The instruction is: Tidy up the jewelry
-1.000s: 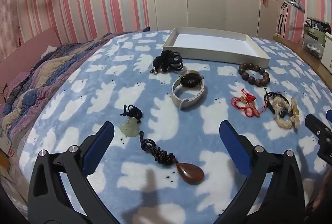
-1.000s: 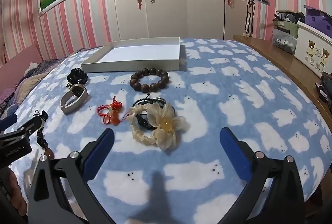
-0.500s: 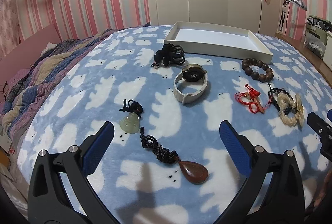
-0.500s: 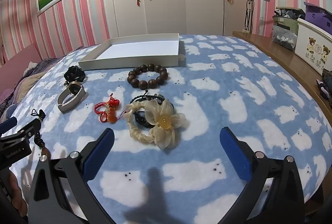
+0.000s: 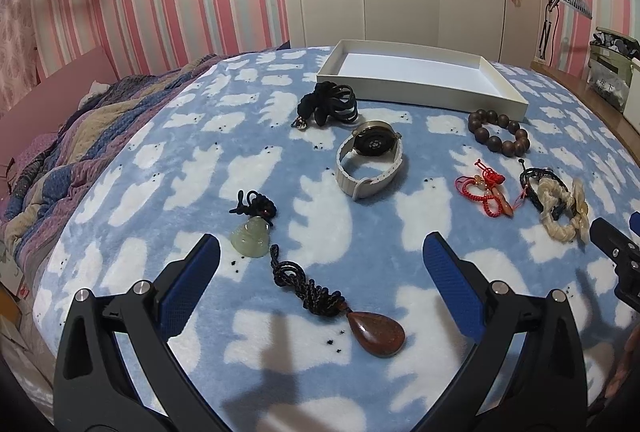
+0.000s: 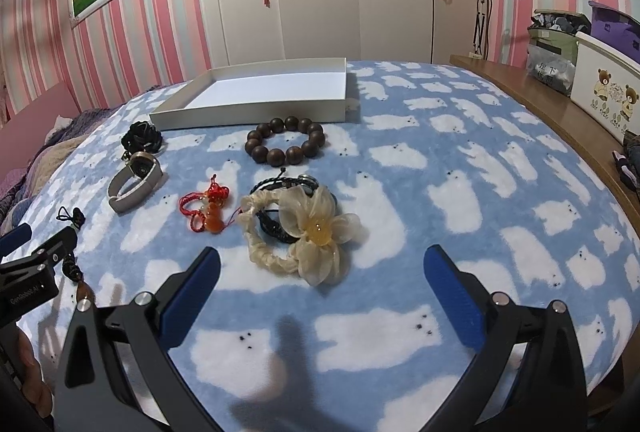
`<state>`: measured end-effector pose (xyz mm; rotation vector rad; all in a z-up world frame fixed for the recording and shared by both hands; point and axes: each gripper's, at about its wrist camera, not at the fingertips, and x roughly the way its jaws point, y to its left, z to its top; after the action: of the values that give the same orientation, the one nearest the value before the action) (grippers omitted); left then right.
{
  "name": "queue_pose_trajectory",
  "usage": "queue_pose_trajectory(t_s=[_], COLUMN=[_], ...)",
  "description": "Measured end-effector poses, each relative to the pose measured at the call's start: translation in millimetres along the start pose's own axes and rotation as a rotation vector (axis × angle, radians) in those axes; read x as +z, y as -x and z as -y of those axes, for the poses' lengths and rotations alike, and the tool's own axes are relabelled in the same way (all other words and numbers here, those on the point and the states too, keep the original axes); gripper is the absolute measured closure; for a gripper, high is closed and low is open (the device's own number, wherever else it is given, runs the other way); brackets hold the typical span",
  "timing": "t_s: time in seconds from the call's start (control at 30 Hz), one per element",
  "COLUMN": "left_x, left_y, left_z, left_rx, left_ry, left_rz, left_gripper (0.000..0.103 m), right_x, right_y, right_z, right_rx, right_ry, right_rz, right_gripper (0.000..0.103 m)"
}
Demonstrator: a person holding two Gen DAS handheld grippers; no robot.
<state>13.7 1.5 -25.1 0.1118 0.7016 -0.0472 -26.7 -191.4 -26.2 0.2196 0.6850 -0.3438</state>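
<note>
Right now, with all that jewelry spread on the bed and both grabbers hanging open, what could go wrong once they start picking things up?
The cream flower bracelet lies tangled over a black cord bracelet, so lifting one may drag the other along. The brown teardrop pendant trails a long braided cord that could snag the fluffy blanket. The white tray sits on soft bedding, so it might tip when pieces land near its edge.

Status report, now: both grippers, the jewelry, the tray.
Left gripper open, empty, over brown teardrop pendant. Right gripper open, empty, near cream flower bracelet. White tray holds nothing; all pieces on the blanket. Nothing blocking.
</note>
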Motion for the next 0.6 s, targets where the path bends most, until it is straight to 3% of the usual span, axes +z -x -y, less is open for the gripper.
queue_pose_trajectory(t_s=[0.6], left_x=[-0.2], left_y=[-3.2], left_z=[-2.6], left_rx=[-0.003], left_ry=[-0.001], left_rz=[-0.004], left_gripper=[0.003], right_x=[-0.5], right_y=[-2.8], right_z=[-1.2], right_rx=[0.001], right_ry=[-0.001], right_rz=[-0.006], right_gripper=[0.002])
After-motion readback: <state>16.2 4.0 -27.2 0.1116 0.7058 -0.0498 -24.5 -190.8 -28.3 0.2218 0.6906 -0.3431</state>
